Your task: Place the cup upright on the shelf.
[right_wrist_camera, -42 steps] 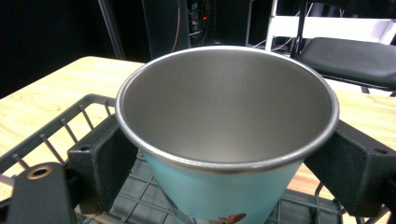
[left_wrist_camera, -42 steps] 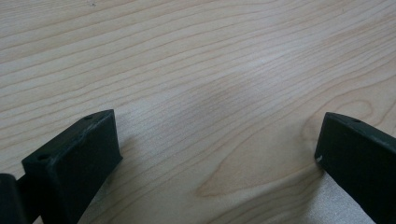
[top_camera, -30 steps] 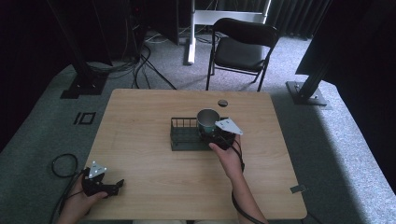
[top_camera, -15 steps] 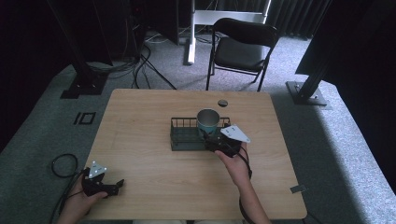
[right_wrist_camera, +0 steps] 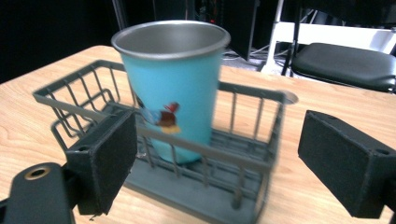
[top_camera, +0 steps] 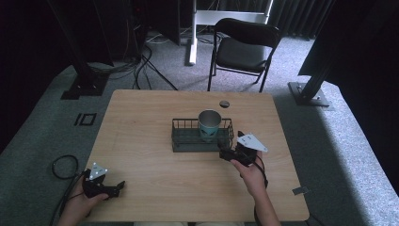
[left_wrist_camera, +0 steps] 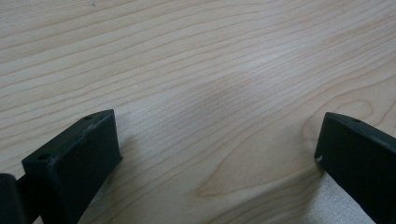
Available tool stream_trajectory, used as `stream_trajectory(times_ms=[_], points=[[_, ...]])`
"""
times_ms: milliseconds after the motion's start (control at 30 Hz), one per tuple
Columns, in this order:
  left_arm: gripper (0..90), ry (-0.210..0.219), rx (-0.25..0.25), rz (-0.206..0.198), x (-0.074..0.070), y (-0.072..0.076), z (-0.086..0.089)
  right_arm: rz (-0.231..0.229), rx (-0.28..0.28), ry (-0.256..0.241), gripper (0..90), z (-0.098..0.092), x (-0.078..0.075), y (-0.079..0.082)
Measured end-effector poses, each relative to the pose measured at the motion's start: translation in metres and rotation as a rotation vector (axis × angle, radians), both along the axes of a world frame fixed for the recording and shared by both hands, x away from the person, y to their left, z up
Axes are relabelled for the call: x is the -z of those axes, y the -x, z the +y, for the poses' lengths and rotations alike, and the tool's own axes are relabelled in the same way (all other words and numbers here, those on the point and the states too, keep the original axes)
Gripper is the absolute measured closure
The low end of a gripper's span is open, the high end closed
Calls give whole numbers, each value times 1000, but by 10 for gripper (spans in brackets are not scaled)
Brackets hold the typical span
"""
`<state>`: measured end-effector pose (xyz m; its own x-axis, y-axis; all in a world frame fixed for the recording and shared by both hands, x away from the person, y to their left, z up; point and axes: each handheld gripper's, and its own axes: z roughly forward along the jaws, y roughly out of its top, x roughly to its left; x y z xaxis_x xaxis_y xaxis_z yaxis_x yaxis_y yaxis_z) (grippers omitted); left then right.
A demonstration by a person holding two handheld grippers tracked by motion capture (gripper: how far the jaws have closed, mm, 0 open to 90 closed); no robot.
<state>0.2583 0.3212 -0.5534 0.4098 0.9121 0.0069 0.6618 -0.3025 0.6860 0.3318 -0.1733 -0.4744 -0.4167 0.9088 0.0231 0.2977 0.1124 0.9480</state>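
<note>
One cup (top_camera: 209,124) now stands upright in the wire basket (top_camera: 181,141) mid-counter; your right tool (top_camera: 230,155), jaws wide, has backed off, so placement seems done. Left tool (top_camera: 110,188) rests open near the front-left corner.

I work in what looks like a recording lab or studio: beyond my right claw (top_camera: 225,155) the wooden table (top_camera: 141,122) stands on grey carpet (top_camera: 357,155), with black curtains (top_camera: 28,42), stand bases (top_camera: 308,92), loose cables (top_camera: 146,56) and a folding chair (top_camera: 244,47) behind.

High view overhead facing forward, gripper views close (both share table (top_camera: 141,141))
</note>
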Motion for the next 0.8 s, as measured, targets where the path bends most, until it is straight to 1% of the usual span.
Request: stream_trajectory(times_ms=[100, 167, 300, 500, 800], points=[[3, 0, -1, 0, 0, 0, 0, 5, 6, 4, 118, -6, 3, 2], [3, 0, -1, 0, 0, 0, 0, 16, 15, 18, 118, -16, 9, 5], [3, -1, -1, 0, 0, 0, 0, 35, 28, 17, 118, -28, 18, 8], [3, -2, 0, -1, 0, 0, 0, 59, 50, 31, 118, -41, 29, 13], [3, -2, 0, -1, 0, 0, 0, 102, 83, 35, 118, -61, 46, 21]])
